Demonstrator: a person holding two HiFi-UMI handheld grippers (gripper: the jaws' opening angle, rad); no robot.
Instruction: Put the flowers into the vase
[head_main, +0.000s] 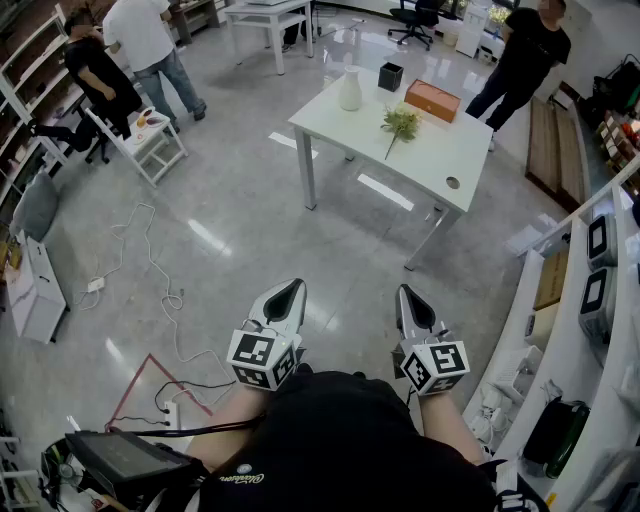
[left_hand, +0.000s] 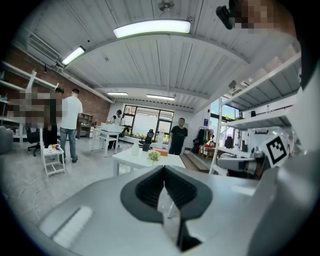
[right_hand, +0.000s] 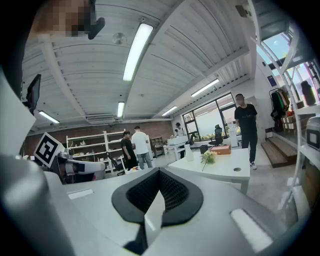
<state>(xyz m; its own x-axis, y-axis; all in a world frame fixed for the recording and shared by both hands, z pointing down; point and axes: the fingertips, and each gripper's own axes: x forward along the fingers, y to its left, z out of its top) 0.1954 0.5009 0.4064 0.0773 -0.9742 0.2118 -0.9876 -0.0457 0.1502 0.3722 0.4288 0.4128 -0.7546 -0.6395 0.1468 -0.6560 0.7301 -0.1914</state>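
Both hand-held grippers (head_main: 291, 290) (head_main: 406, 295) closed, empty

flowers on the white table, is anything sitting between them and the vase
Nothing visible does. The flowers lie on the table with bare tabletop between them and the vase. The black box and orange box stand off that line, toward the far edge.

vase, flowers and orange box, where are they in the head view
vase (head_main: 350, 90), head view, middle of its body
flowers (head_main: 401, 122), head view, the leafy head
orange box (head_main: 432, 100), head view, its top face
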